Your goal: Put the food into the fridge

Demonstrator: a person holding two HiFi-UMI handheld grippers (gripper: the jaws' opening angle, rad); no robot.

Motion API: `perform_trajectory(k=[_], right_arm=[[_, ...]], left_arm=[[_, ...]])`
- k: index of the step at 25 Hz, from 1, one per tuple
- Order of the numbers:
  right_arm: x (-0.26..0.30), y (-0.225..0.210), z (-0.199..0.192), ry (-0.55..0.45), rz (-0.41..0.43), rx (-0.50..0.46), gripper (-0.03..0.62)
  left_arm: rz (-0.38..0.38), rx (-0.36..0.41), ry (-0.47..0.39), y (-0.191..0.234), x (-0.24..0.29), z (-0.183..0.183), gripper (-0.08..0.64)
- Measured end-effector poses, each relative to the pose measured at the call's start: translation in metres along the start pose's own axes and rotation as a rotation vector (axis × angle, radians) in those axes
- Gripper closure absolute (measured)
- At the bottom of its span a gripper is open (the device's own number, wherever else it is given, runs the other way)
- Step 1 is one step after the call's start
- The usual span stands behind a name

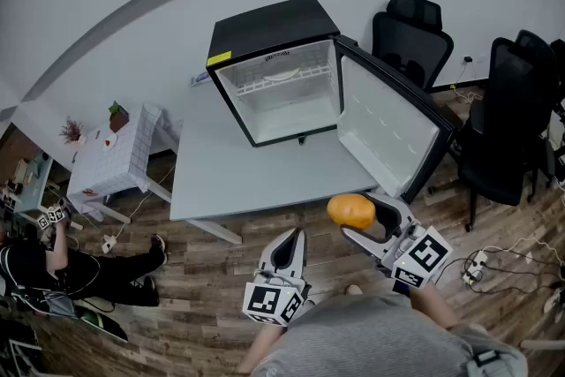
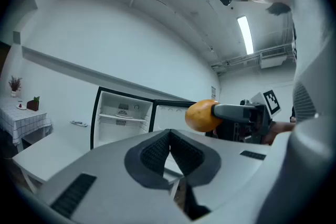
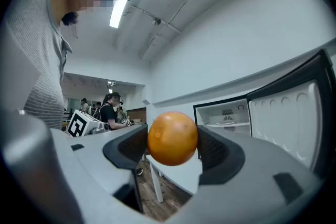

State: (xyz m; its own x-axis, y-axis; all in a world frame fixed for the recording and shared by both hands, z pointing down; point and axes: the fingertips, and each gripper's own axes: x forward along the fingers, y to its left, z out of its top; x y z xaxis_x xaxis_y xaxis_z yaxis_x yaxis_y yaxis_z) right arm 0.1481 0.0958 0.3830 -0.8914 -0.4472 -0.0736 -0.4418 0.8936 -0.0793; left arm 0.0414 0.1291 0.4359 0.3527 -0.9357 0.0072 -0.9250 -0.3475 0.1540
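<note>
A round, smooth-skinned orange fruit is clamped between the black ribbed pads of the right gripper, whose grey plastic jaws are spread wide around it. The fruit's two flanks are covered by the pads, so only its glossy front and top are seen. In the head view this gripper is held out low and angled to the left, with the fruit in the air over the wooden floor, just short of the near edge of the flat grey table.

On that table a small black fridge with a white moulded interior is stood with its door swung open to the right; a thin shelf is seen inside.

The left gripper is pointed forward beside the right one, its textured pads pressed together at the tips with nothing between them. Both forearms are hidden under a grey knitted garment.
</note>
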Motion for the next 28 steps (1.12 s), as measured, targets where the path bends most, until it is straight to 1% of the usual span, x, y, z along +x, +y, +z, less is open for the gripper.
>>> perform_trajectory(k=[6, 18, 28], right_arm=[[0.003, -0.001, 0.003, -0.021, -0.016, 0.013, 0.308], [0.023, 0.011, 0.004, -0.018, -0.036, -0.003, 0.308], [0.026, 0.004, 0.002, -0.001, -0.055, 0.0, 0.308]], left_arm=[[-0.023, 0.025, 0.033, -0.001, 0.003, 0.003, 0.549], [-0.056, 0.012, 0.049, 0.019, -0.005, 0.001, 0.549], [-0.067, 0.005, 0.061, 0.022, 0.003, -0.004, 0.549]])
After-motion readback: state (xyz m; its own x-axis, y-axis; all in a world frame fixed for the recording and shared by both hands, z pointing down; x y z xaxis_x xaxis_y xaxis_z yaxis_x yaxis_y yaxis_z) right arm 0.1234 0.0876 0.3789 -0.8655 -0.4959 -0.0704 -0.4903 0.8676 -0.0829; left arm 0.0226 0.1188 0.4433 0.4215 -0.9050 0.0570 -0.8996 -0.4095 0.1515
